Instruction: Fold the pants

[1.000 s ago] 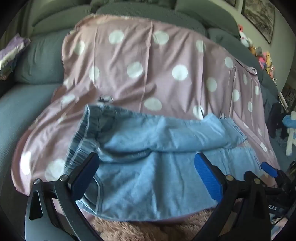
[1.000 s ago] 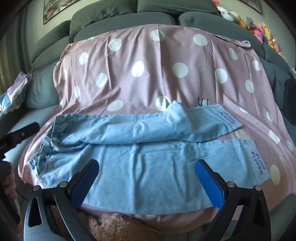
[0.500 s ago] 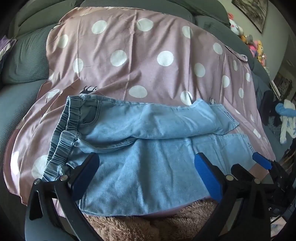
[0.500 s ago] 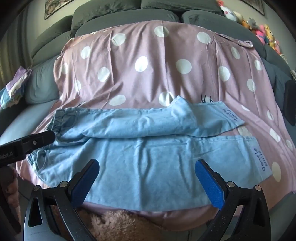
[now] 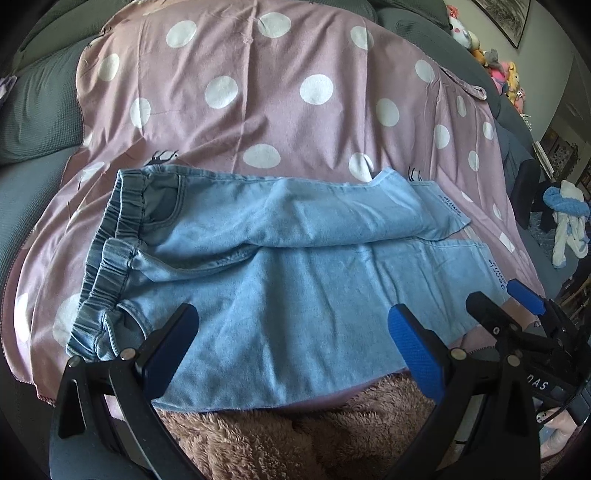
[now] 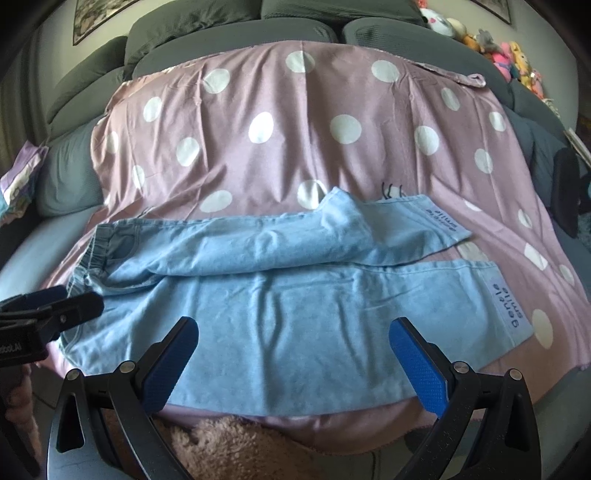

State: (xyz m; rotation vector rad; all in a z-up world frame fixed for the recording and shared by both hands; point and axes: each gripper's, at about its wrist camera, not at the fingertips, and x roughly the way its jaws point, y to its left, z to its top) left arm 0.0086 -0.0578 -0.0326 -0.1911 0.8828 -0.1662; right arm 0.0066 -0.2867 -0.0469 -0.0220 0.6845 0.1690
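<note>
Light blue denim pants [image 5: 280, 273] [image 6: 295, 302] lie spread across a pink polka-dot sheet [image 5: 280, 110] [image 6: 317, 122], elastic waistband [image 5: 107, 266] on the left, hems with "gentle smile" labels [image 6: 508, 308] on the right. The far leg lies creased and partly overlaps the near leg. My left gripper [image 5: 291, 343] hovers open over the near edge close to the waistband, holding nothing. My right gripper [image 6: 293, 350] is open above the near leg's lower edge, also empty. In the left wrist view the right gripper's fingers [image 5: 524, 297] show near the hem; in the right wrist view the left gripper's fingers [image 6: 55, 299] show near the waistband.
The sheet covers a grey sofa with cushions [image 6: 229, 29] behind. A brown fluffy blanket [image 5: 295, 435] lies at the near edge. Stuffed toys [image 6: 513, 55] line the far right. White and blue clothing [image 5: 569, 218] hangs at right, and a folded purple item [image 6: 22, 173] sits at left.
Both views have moved in closer and tilted down over the pants. The left gripper has shifted toward the waistband side. The pants themselves lie as before; both grippers stay open.
</note>
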